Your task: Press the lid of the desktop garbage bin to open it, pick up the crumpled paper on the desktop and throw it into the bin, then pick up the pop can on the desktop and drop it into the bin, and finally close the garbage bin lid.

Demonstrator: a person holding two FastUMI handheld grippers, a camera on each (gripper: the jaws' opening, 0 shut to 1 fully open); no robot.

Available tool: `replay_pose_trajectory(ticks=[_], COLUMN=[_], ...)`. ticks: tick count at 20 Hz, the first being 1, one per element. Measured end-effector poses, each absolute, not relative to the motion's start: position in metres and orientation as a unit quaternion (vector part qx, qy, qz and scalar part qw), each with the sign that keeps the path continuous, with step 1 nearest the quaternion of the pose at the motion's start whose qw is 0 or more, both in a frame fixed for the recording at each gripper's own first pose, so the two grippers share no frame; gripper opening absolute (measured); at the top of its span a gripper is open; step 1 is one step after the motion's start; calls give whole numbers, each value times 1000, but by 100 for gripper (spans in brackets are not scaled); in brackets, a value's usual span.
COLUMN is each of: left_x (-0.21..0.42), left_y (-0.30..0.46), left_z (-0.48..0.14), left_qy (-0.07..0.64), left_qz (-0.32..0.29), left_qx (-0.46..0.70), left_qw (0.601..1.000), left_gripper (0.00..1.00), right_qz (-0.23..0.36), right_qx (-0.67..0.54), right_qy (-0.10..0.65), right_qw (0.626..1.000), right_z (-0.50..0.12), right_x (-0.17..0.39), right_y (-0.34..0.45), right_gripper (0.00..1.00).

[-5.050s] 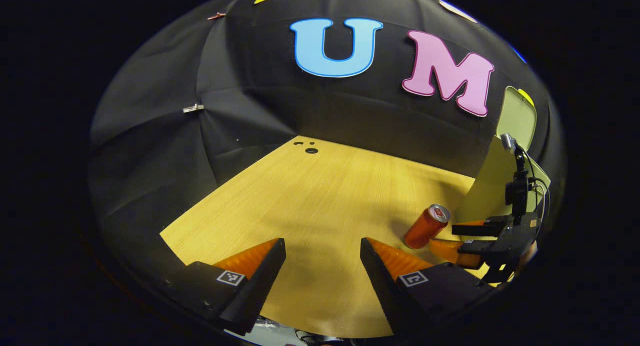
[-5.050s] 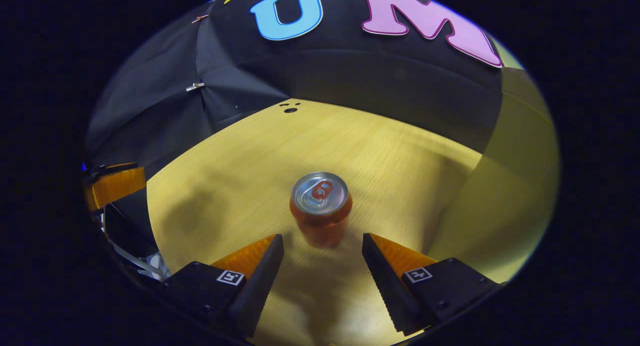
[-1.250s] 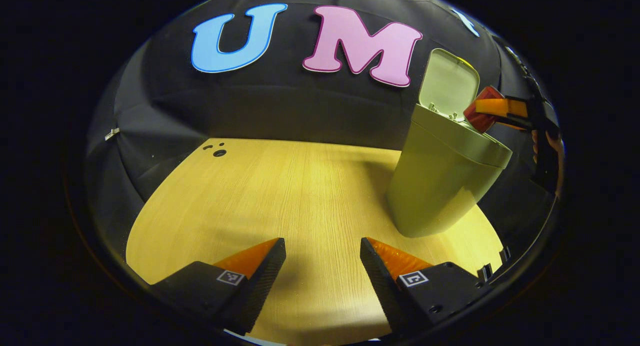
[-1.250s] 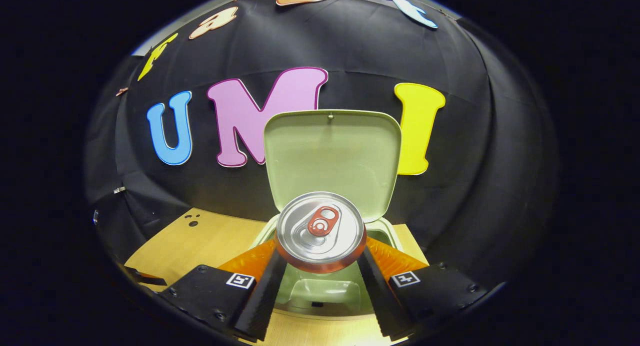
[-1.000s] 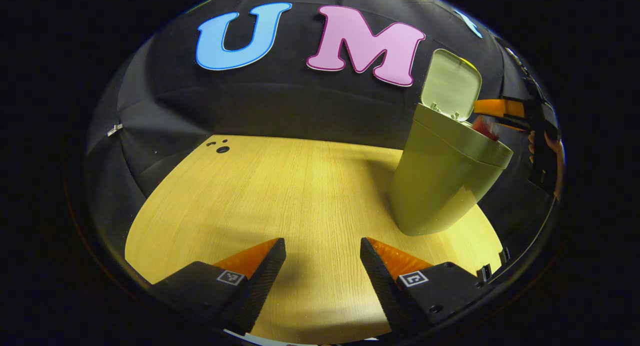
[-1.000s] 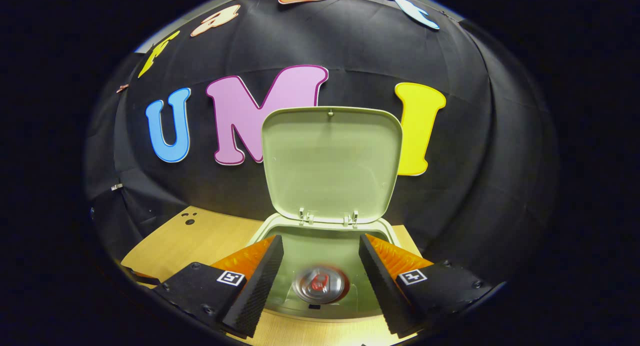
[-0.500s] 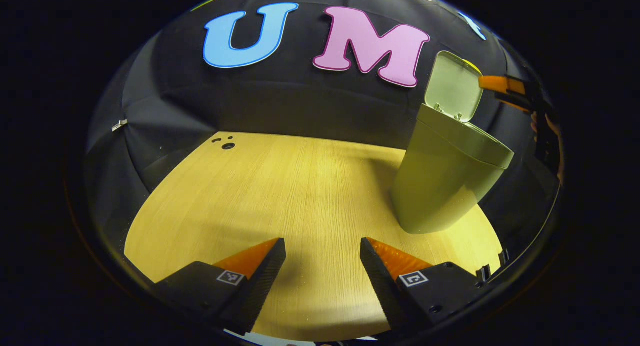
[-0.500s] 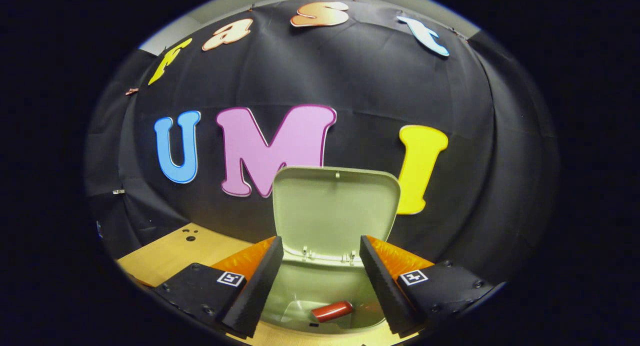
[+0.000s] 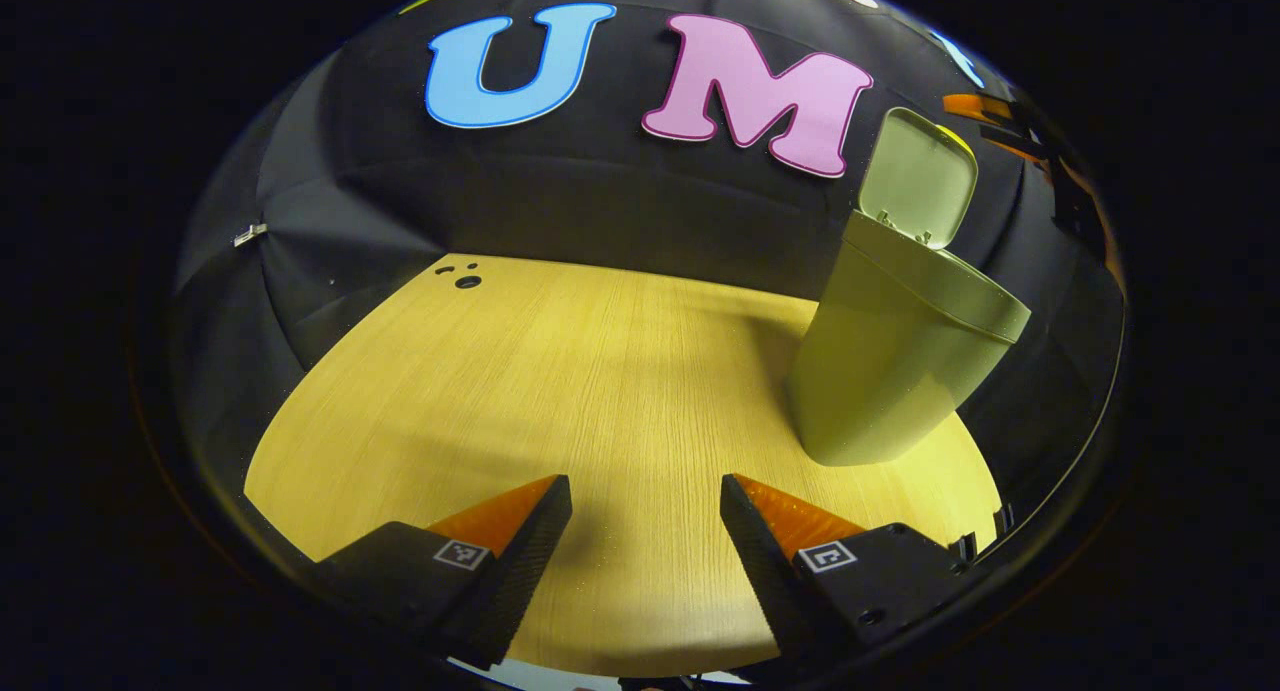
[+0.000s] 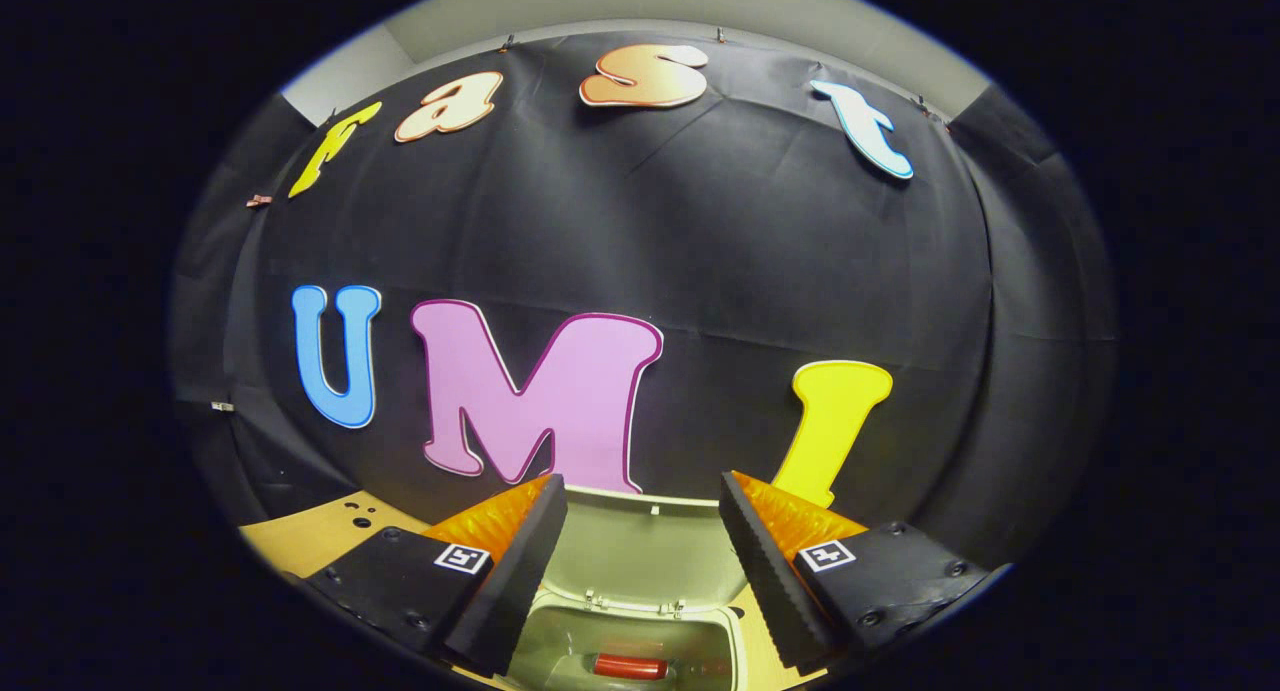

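The pale green bin (image 9: 900, 361) stands on the right of the wooden table (image 9: 560, 371), its lid (image 9: 920, 176) tipped up and back. In the right gripper view the red pop can (image 10: 630, 666) lies on its side inside the bin (image 10: 555, 651), below the upright lid (image 10: 645, 551). My right gripper (image 10: 640, 501) hangs open and empty above the bin's mouth, level with the lid's top edge. It also appears in the left gripper view (image 9: 985, 121), high beside the lid. My left gripper (image 9: 645, 501) is open and empty, low over the table's near side.
Black cloth walls close the table at the back and on the left. Small round holes (image 9: 467, 281) mark the tabletop's far left corner. A broad stretch of bare wood lies between my left gripper and the bin.
My right gripper opened over the bin and the can dropped inside, now lying on its side. That gripper has since risen well above the rim. The left gripper only drifted slightly.
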State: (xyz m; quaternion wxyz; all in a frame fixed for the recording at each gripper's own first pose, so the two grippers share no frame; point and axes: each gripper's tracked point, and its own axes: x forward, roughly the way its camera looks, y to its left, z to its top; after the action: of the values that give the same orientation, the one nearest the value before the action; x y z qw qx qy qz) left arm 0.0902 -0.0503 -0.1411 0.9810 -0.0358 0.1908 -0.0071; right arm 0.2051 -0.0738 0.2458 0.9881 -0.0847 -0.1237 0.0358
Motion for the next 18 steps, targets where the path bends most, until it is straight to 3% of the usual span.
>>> replay_pose_trajectory(ticks=[10,18], left_x=[68,57], left_y=[-18,-14], left_z=[-145,-145], left_qy=[189,182], left_qz=[50,58], left_qx=[-67,-74], left_qw=[978,979], left_gripper=[96,96], right_qz=[23,37], right_qx=[-66,-77], right_qy=[-103,-68], right_qw=[992,994], right_z=[251,232], right_x=[265,265], right_y=[-77,-70], right_gripper=[96,96])
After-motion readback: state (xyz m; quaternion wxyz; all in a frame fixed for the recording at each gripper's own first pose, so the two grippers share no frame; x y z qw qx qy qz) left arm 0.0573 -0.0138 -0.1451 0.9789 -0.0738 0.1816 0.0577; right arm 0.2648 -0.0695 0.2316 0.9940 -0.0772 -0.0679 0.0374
